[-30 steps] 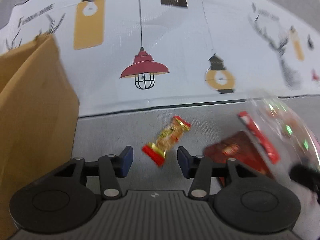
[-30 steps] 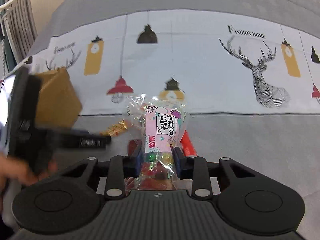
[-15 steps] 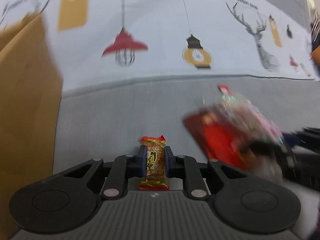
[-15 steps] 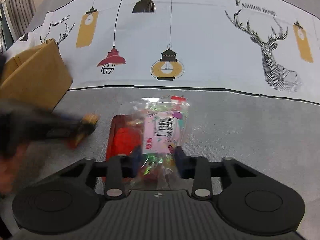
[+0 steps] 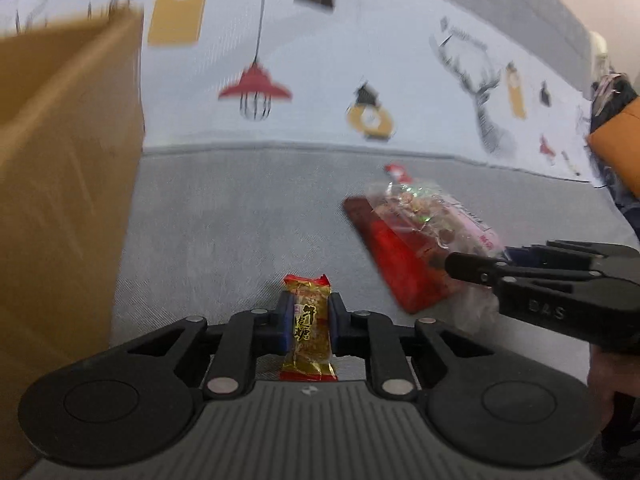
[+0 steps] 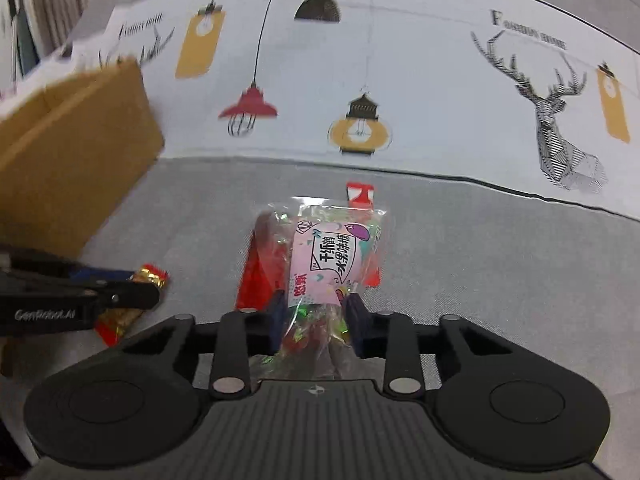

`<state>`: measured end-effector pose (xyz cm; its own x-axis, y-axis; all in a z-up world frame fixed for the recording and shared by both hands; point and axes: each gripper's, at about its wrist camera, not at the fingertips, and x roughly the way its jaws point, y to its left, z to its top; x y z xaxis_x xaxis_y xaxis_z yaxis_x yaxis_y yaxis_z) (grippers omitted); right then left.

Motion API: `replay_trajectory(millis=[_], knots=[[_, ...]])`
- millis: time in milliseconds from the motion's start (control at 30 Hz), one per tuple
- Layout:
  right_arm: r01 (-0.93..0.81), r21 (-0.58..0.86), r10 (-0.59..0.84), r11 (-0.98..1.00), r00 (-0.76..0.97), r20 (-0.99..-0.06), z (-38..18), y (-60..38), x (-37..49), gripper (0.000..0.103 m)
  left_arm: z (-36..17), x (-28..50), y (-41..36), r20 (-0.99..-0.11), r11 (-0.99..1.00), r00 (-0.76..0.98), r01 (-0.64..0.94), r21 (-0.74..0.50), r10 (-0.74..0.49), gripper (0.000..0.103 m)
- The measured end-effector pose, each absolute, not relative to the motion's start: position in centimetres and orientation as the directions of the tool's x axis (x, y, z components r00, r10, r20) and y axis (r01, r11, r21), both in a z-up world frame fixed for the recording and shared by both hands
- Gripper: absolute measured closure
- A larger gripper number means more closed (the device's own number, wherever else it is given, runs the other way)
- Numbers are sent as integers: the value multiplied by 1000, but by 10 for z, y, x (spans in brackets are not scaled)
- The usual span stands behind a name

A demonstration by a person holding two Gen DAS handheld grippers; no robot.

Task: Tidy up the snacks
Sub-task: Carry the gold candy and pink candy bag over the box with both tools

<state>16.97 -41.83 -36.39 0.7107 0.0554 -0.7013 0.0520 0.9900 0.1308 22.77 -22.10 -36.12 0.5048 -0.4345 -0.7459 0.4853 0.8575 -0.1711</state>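
Note:
My left gripper (image 5: pixel 308 322) is shut on a small gold and red snack bar (image 5: pixel 307 330), held upright above the grey cloth. The bar also shows in the right wrist view (image 6: pixel 132 304), sticking out behind the left gripper's fingers (image 6: pixel 120 296). My right gripper (image 6: pixel 314 320) is shut on a clear candy bag with a pink label (image 6: pixel 324 264), also in the left wrist view (image 5: pixel 432 216). Under the bag lies a flat red packet (image 5: pixel 400 264) and a thin red stick snack (image 6: pixel 360 194).
A brown cardboard box (image 5: pixel 60 184) stands close on the left; it also shows in the right wrist view (image 6: pixel 76 152). The grey tablecloth (image 5: pixel 240 220) has a white printed band with lamps and deer behind. An orange object (image 5: pixel 616 140) sits far right.
My left gripper closed on the snack bar that lay on the cloth a second ago and now holds it. The right gripper keeps its hold on the candy bag, low over the red packet.

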Motion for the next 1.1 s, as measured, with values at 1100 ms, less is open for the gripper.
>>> replay_trajectory(millis=[1100], knots=[[-193, 100, 217, 976, 848, -484, -174, -131, 168, 70, -212, 225, 52, -558, 933, 751, 237, -272, -353, 84]])
